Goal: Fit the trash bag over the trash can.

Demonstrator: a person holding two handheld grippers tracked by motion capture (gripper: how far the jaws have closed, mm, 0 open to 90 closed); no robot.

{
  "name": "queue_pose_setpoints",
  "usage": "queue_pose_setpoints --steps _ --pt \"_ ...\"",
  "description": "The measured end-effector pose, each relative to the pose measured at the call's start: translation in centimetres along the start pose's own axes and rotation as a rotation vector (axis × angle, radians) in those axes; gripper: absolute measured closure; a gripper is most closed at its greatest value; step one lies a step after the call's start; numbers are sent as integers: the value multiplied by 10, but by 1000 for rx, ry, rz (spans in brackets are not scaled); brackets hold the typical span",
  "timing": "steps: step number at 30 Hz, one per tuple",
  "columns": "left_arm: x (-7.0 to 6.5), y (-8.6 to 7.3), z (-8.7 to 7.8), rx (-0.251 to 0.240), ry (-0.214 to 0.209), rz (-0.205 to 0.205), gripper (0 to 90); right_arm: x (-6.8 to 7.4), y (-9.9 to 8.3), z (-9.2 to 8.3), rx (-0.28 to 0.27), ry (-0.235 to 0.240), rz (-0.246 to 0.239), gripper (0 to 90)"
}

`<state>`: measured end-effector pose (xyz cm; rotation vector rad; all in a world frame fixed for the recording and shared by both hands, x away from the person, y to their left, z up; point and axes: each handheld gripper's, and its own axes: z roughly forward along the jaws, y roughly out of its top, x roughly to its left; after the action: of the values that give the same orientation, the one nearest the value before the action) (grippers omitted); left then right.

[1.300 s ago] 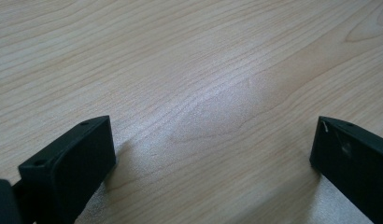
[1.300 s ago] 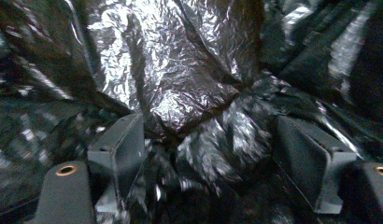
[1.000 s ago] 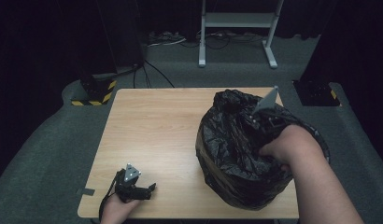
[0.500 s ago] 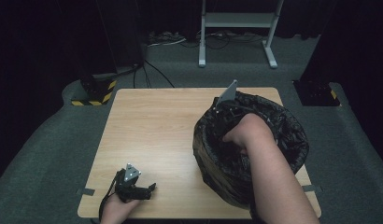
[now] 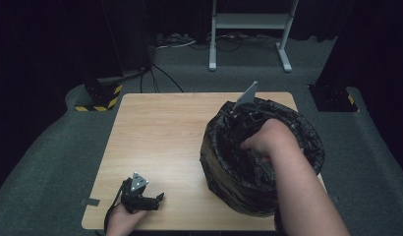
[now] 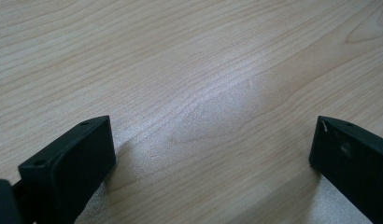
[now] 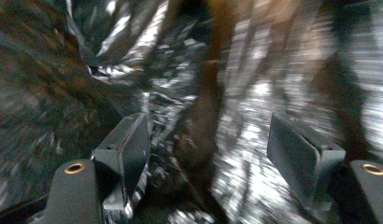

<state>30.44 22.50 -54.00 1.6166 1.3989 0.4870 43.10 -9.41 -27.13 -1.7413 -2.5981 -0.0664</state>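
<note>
Two claws are working at a pale wooden surface [image 5: 160,142], seen from above the person's side. Nearest the viewer, at the front left corner, the left claw [image 5: 159,198] is lying on the wood in the person's left hand [image 5: 123,221], pointing toward the right. In the left gripper view its two black jaws are standing wide apart with nothing but bare wood grain between them, so it is open and holding nothing.

Farther in and to the right, a bin lined with a crinkled black plastic bag [image 5: 224,162] is sitting on the right half of the surface, its mouth opening upward. The right forearm is reaching in from the bottom right, and the right hand [image 5: 268,140] is hovering over the mouth, nearer its far left rim. The right claw [image 7: 208,140] is pointing down into the bag. In the right gripper view its jaws are standing apart, with shiny folds of black liner lying ahead of them and close around them; the picture is blurring, and whether the left jaw is touching a fold is hard to tell. Nothing is being pinched.

So the liner is lying directly below and ahead of the right claw, while the left claw is sitting well apart from the bin, across the surface. The right hand is clearly the nearer one for any grasp of the bag.
</note>
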Motion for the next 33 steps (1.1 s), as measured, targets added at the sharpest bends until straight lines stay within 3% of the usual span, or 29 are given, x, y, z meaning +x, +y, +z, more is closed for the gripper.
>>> queue_pose_setpoints --steps 3,6,9,10,11,16,19,23,27,29,33 --pt "0 0 0 -8 -3 -6 4 -14 -1 -19 -60 -52 29 286" --pt "0 0 0 -2 -3 -1 5 -29 3 -19 -111 -121 42 270" --pt "1 0 -1 6 -3 7 5 -42 8 6 -92 -166 52 283" --pt "1 0 -1 6 -4 7 5 -50 10 31 -51 -164 54 280" --pt "1 0 -1 4 -4 4 5 -50 10 31 -51 -164 54 280" --pt "1 0 0 3 -3 2 5 -59 10 73 1 -161 37 276" --pt "0 0 0 -2 -3 -3 5 -59 9 73 -1 -159 32 283" --pt "0 0 0 -2 -2 -2 5 -55 4 49 -47 -139 33 291" --pt "0 0 0 0 -2 1 5 -46 1 7 -137 -119 18 407" --pt "0 0 0 -1 -1 -1 4 -38 5 -13 -192 -103 -5 481" --pt "0 0 0 -5 0 -4 4 -19 21 -35 -267 -91 -49 513"
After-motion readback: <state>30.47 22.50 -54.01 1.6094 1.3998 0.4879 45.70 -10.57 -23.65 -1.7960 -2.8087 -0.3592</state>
